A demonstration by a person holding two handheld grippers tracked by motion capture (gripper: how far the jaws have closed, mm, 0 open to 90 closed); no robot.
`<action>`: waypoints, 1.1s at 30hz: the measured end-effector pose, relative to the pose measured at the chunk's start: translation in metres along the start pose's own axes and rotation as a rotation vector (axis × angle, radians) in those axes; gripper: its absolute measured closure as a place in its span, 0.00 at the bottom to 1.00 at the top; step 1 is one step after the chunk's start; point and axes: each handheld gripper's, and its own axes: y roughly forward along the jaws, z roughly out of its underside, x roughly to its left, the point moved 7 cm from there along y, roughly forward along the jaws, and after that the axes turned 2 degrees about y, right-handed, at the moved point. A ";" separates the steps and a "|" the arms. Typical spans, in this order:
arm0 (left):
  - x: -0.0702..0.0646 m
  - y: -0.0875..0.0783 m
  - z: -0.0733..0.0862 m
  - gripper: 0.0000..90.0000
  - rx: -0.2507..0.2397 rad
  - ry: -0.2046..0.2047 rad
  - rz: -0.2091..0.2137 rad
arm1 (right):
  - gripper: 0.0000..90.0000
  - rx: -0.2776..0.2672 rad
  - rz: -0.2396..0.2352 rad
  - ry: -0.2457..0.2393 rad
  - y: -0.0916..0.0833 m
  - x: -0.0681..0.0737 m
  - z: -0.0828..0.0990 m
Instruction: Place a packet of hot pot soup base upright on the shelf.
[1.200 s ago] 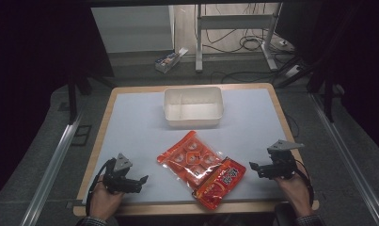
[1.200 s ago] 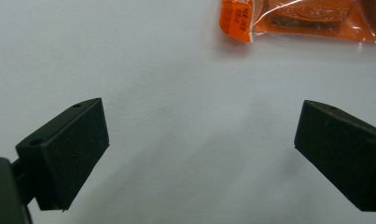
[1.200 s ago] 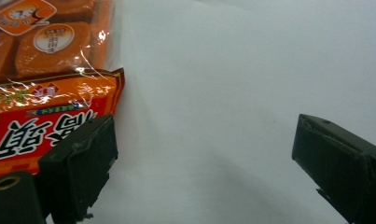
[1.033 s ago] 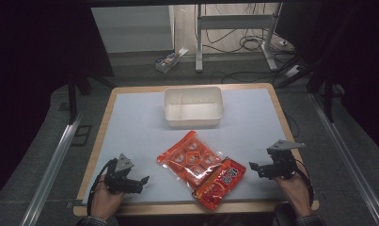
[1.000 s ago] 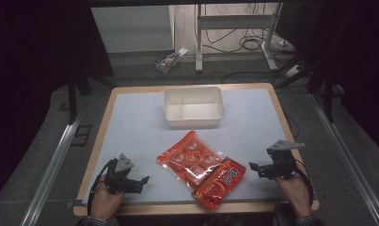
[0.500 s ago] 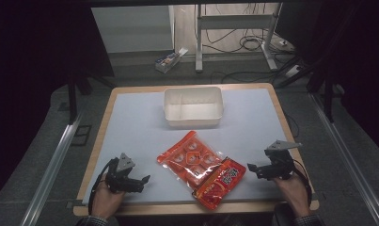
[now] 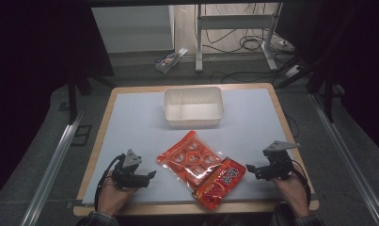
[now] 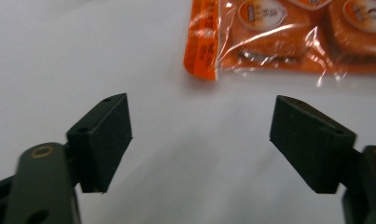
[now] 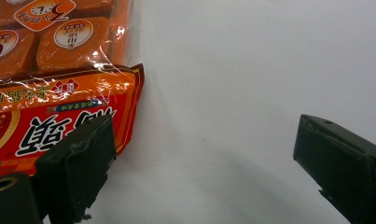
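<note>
On the desk point(image 7: 130, 117), 2 snack packs lie side by side near the front edge, between the 2 hands. The clear orange pack of small wrapped cakes point(image 7: 189, 157) sits toward the left and further back; the red-orange bag point(image 7: 221, 182) overlaps its lower right corner and reaches almost to the front edge.

The left tool point(image 7: 149, 176) rests low on the desk just left of the cake pack, pointing toward it. Its jaws have just been closing, yet they stand well apart with only bare desk between them. In the left gripper view point(image 8: 202, 140) the sealed edge of the cake pack point(image 8: 269, 37) lies ahead of the tips, apart from them, nothing in between.

The right tool point(image 7: 248, 169) lies just beside the right edge of the red-orange bag, jaws spread. In the right gripper view point(image 9: 204, 154) one jaw stands in front of the bag's corner point(image 9: 59, 121), whether touching it I cannot tell; the other jaw is over bare desk.

Further back, in the middle of the desk, stands a white tub point(image 7: 193, 106), well apart from both packs. Behind the desk, a small box point(image 7: 167, 60) and cables point(image 7: 253, 44) lie on the floor.
</note>
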 end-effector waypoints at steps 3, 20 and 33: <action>-0.002 0.003 -0.007 0.39 -0.015 0.004 0.026 | 0.06 -0.001 -0.001 -0.002 0.000 0.000 0.000; -0.021 0.042 -0.048 0.91 -0.005 0.063 0.157 | 0.06 0.006 -0.008 0.003 0.002 0.001 0.001; -0.021 0.086 -0.081 0.99 -0.003 0.073 0.175 | 0.06 0.013 -0.014 0.000 0.003 0.002 0.002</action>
